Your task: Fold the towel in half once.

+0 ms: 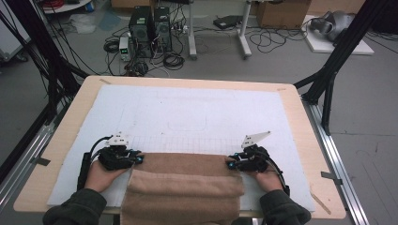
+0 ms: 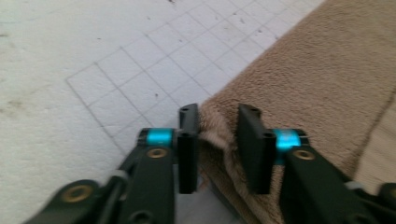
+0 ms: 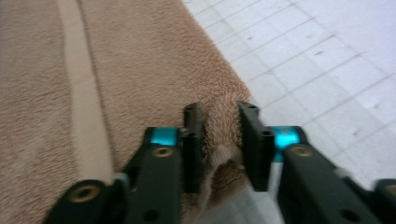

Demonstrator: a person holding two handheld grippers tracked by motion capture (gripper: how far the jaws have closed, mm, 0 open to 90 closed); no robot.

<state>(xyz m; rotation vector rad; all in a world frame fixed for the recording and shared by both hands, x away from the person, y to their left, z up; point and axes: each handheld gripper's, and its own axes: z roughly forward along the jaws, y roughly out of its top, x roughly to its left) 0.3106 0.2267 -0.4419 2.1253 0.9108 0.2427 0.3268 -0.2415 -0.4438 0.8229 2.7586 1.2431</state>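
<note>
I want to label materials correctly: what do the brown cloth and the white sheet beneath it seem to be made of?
Brown cloth: probably cotton terry, a towel; fuzzy looped pile and a flat woven band. White sheet: matte, slightly pitted, perhaps foam board or felt, with a thin printed grid.

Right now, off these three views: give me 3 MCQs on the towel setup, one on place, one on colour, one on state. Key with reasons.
1. Where does the towel lie?
A. far edge of the table
B. near edge, hanging over it
C. on the floor

2. What colour is the towel?
A. blue
B. white
C. brown

3. What do the left gripper and right gripper hold?
A. nothing, both spread wide over the bare mat
B. one towel corner each
C. one shared pen

Key: 1 B, the high view shows it draped over the table's near edge. 2 C, brown in all views. 3 B, each gripper view shows towel pile bunched between the jaws.
</note>
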